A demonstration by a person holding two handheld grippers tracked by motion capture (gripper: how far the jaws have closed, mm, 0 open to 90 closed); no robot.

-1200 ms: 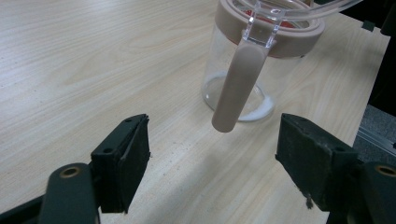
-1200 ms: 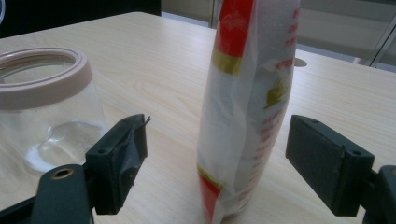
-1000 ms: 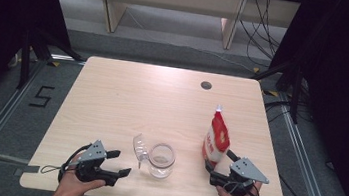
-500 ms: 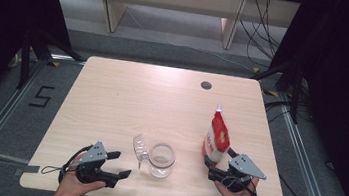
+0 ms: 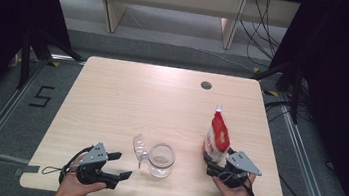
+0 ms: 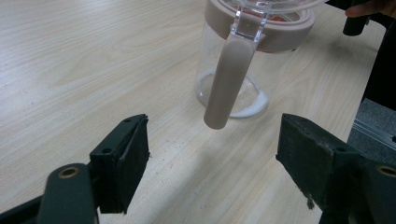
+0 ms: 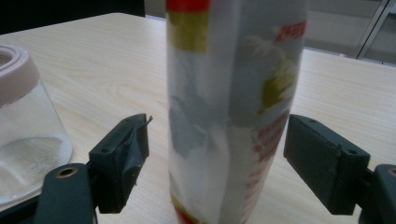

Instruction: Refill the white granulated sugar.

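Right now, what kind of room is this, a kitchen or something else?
Probably a lab or recording workspace, not a kitchen. The bare wooden table stands between dark curtains, loose cables run along the floor behind it, and a "5" is taped on the floor beside it.

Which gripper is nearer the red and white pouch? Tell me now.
Right. The right gripper sits at the base of the pouch, jaws open on either side of it. The left gripper is across the glass jar, pointing at its handle.
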